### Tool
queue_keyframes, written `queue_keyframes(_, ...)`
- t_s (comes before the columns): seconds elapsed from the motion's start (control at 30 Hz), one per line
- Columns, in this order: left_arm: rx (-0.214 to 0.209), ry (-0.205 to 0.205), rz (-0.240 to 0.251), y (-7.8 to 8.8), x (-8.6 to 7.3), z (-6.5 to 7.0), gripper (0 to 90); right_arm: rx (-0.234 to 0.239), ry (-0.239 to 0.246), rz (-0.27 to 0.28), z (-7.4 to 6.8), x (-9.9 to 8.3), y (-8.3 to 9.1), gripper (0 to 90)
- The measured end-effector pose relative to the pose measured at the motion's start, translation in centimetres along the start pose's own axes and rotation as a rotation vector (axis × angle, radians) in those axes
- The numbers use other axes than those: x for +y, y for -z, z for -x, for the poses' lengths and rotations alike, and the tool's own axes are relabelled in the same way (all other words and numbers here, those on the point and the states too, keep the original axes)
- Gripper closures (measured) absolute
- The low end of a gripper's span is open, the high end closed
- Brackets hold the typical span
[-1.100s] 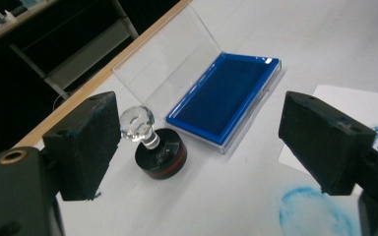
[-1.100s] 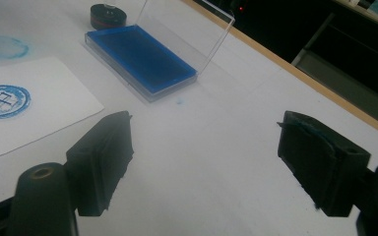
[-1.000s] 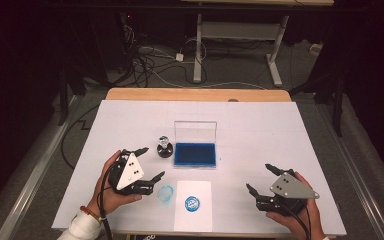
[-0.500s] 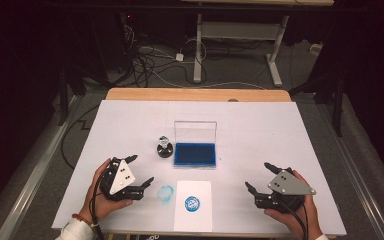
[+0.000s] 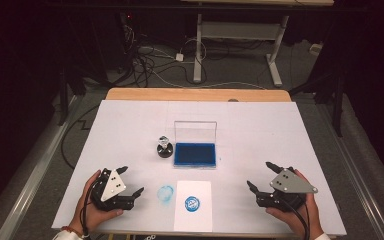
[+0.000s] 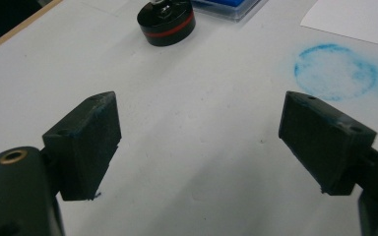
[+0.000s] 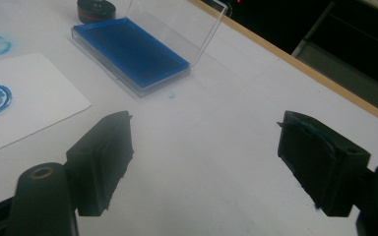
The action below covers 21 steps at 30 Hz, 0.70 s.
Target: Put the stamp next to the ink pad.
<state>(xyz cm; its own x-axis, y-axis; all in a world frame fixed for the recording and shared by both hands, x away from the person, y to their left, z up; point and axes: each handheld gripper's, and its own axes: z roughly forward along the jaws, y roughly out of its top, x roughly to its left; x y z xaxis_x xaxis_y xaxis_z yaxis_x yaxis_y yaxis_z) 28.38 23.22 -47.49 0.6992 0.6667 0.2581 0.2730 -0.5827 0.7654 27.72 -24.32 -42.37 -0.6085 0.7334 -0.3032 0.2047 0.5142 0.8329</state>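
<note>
My left hand-held gripper (image 5: 132, 182) sits low over the white surface (image 5: 280, 135) near its front left corner, jaws spread wide with nothing between them. In the left gripper view its two black pads (image 6: 86, 142) frame only bare surface, and both carry traces of blue ink. The round black stamp (image 5: 164, 148) with a red band stands upright ahead of that gripper, well apart from it, just beside the left end of the ink pad (image 5: 195, 154). The pad is a blue tray in a clear case whose lid stands open at the back.

A smudged blue ring of ink (image 5: 165, 194) lies on the surface between the left gripper and the white sheet of paper (image 5: 194, 210). The sheet lies at the front edge and bears a round blue stamp print (image 5: 193, 203).

My right hand-held gripper (image 5: 262, 180) rests at the front right, also spread wide and empty, its jaws pointing toward the ink pad, well apart from it.
</note>
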Motion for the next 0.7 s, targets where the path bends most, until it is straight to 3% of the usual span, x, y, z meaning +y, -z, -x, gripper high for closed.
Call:
queue_keyframes(0.3,-0.004,-0.014,-0.003,-0.05,0.15,0.33,15.5,-0.001,0.012,0.004,-0.40,0.21,0.37,20.9)
queue_keyframes(0.4,-0.002,-0.035,-0.010,-0.05,0.20,0.42,15.5,-0.008,0.019,0.010,-0.57,0.35,0.61,20.9)
queue_keyframes(0.7,-0.013,-0.023,0.002,-0.13,0.29,0.16,15.5,-0.015,0.014,0.007,-0.34,0.25,0.63,20.8)
